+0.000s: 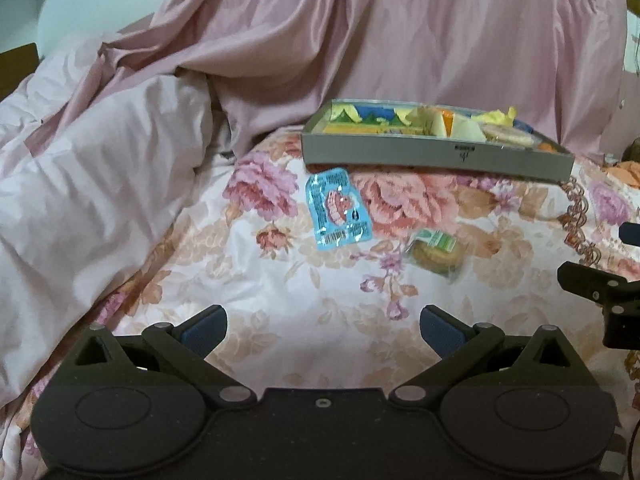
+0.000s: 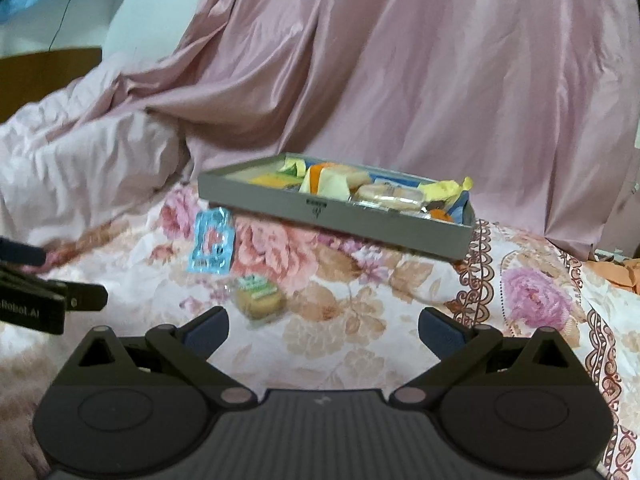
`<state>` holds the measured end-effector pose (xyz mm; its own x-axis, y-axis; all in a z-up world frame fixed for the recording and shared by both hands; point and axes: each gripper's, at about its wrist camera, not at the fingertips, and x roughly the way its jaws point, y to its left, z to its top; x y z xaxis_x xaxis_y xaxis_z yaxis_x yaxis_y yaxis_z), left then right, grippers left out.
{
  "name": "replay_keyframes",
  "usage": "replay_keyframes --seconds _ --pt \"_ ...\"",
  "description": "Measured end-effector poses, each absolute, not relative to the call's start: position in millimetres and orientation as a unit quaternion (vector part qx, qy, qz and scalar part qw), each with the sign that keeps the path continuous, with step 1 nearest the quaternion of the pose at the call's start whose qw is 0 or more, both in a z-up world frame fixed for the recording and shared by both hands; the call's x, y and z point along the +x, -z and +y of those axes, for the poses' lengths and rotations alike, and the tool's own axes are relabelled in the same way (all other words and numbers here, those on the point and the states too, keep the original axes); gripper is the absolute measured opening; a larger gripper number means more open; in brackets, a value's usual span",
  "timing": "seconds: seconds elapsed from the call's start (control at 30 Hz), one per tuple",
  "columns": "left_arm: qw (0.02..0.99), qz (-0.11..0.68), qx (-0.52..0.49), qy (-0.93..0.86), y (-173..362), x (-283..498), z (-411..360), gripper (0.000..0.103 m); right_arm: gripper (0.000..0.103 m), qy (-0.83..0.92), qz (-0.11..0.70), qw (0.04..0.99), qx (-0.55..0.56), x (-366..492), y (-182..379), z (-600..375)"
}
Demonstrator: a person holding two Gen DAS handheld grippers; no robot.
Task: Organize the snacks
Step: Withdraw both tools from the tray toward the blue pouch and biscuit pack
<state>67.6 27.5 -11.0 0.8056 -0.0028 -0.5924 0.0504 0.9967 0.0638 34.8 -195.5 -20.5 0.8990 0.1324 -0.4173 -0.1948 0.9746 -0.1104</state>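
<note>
Left wrist view, left to right. A pale pink duvet is lying bunched at the far left, with a dusty-pink satin sheet draping down behind it. The floral bedspread is covering the bed in the middle. The left gripper is hovering over the bedspread, its fingers standing wide apart and holding nothing. A blue snack packet is lying flat on the bedspread, just in front of the left corner of the grey tray. To its right, a round biscuit in a clear wrapper is lying on the bedspread, apart from the packet. The tray is sitting farther back against the satin sheet, holding a mixed heap of yellow, blue, orange and white wrapped snacks. Part of the right gripper is showing at the right edge.

Right wrist view, left to right. A piece of the left gripper is showing at the left edge. The blue snack packet is blurred here, lying near the tray's left corner; the round biscuit is lying just in front of it. The right gripper is hovering over the bedspread, fingers spread apart and empty. The grey tray is sitting beyond, filled with snacks.
</note>
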Motion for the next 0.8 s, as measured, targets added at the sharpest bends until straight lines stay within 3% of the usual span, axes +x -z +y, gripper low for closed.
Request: replay_keyframes --seconds 0.8 --pt "0.940 0.341 0.007 -0.024 38 127 43 0.102 0.103 -0.128 0.267 0.951 -0.090 93 46 -178"
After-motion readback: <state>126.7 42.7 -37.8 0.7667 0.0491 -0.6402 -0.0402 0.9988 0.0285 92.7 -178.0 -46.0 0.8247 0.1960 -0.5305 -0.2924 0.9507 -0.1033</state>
